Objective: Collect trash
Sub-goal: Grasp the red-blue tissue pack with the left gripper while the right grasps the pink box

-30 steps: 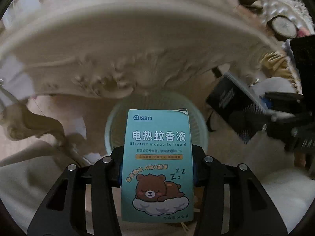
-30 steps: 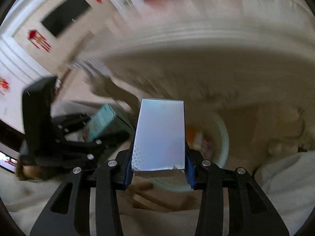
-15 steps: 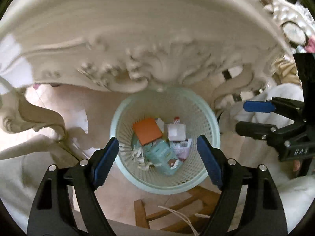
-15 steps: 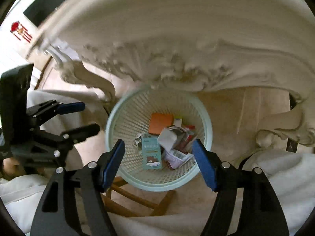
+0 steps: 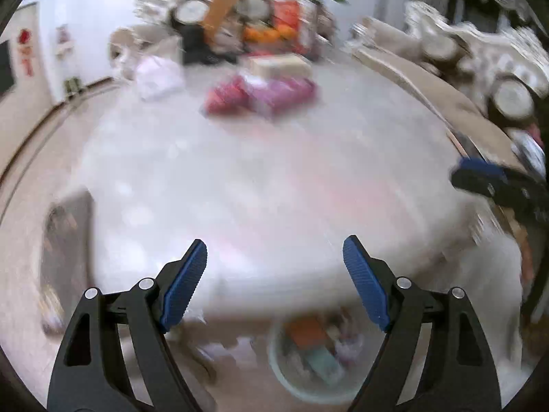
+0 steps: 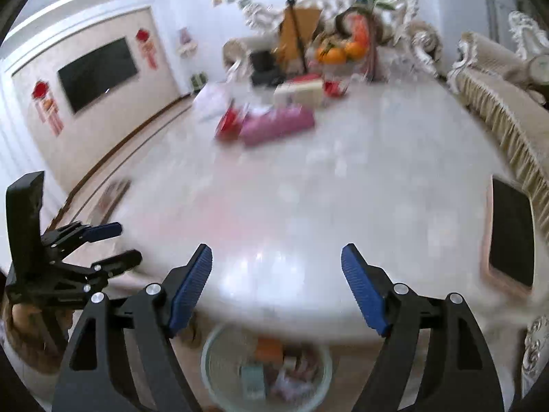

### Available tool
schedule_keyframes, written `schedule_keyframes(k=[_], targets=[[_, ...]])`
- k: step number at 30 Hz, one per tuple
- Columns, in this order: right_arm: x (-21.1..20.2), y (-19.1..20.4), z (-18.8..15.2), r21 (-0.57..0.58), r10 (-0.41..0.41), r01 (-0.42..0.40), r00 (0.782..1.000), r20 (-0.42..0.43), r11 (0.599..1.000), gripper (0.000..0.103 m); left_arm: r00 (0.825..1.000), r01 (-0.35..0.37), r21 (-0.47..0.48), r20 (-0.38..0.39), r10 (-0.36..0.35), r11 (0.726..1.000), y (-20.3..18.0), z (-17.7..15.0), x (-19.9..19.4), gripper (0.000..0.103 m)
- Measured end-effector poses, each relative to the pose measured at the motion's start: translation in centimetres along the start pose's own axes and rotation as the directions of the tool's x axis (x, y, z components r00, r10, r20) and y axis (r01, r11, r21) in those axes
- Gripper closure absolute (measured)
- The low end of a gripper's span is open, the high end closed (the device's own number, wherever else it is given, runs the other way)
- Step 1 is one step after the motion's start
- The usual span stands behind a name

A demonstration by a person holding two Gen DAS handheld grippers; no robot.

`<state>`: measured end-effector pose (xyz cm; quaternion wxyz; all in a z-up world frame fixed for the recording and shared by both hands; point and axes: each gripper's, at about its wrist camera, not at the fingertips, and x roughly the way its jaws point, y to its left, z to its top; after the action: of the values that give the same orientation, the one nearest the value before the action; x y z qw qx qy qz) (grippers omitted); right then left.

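Basket (image 6: 219, 374) contents blurred, table (image 6: 308, 206) edge hiding far rim.

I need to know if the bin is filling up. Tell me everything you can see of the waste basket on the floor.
The waste basket is round, pale green-white and looks like plastic. It stands upright on the floor just below the table's near edge, which hides its far rim. Inside lie an orange flat piece, a teal box and white and pinkish wrappers, all blurred. They cover the bottom, well under the rim. No gripper touches it.
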<state>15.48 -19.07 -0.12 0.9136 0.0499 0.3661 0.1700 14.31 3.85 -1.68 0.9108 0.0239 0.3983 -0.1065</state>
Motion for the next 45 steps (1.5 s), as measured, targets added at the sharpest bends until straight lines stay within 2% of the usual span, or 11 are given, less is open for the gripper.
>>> schedule_keyframes(k=[4,6,9,15,18,21,28,31,37,42,45], targets=[[3.3,0.6,2.7,-0.016,-0.031,0.031,0.999,0.005,0.999,0.029,0.998,-0.057,-0.111,0.030,0.060,0.992,3.1,5.5,2.4,0.023],[4.3,0.2,3.7,-0.022,-0.031,0.031,1.000,0.001,0.999,0.029,0.996,-0.085,-0.132,0.029,0.090,0.988,4.0,7.7,3.8,0.023],[6.4,0.5,5.1,-0.039,-0.035,0.035,0.999,-0.018,0.999,0.029,0.993,-0.117,-0.117,0.020,0.120,0.986,4.3,11.5,6.6,0.023],[9.0,0.9,7.3,-0.056,-0.048,0.045,0.997,-0.057,0.997,0.029,0.996,-0.083,-0.059,-0.037,0.081,0.995,3.5,14.9,11.9,0.023],[10.8,1.9,8.0,-0.084,-0.067,0.061,0.995,-0.073,0.995,0.029,0.993,-0.087,-0.055,-0.080,0.083,0.995,3.6,15.9,14.5,0.023],[12.8,3.1,9.0,-0.087,-0.083,0.076,0.994,-0.078,0.993,0.029,0.989,-0.087,-0.094,-0.129,0.074,0.992,4.7,16.9,17.0,0.023],[17.3,6.6,10.9,-0.134,-0.171,0.158,0.981,-0.091,0.978,0.029,0.986,-0.023,-0.192,-0.168,-0.010,0.981,8.2,17.3,18.4,0.023],[18.4,7.1,11.4,-0.143,-0.236,0.224,0.969,-0.071,0.964,0.023,0.981,-0.008,-0.226,-0.190,-0.036,0.974,9.7,17.3,19.0,0.023],[19.6,7.0,12.5,-0.084,-0.315,0.310,0.948,-0.048,0.947,0.023,0.973,0.081,-0.294,-0.183,-0.140,0.952,11.3,17.6,19.8,0.023],[21.0,7.6,13.5,-0.052,-0.343,0.340,0.938,-0.044,0.939,0.021,0.962,0.143,-0.388,-0.163,-0.221,0.910,12.7,17.9,20.2,0.023],[21.7,7.4,13.9,-0.077,-0.376,0.371,0.925,-0.059,0.925,0.021,0.962,0.136,-0.363,-0.173,-0.210,0.922,12.3,18.1,20.3,0.023]])
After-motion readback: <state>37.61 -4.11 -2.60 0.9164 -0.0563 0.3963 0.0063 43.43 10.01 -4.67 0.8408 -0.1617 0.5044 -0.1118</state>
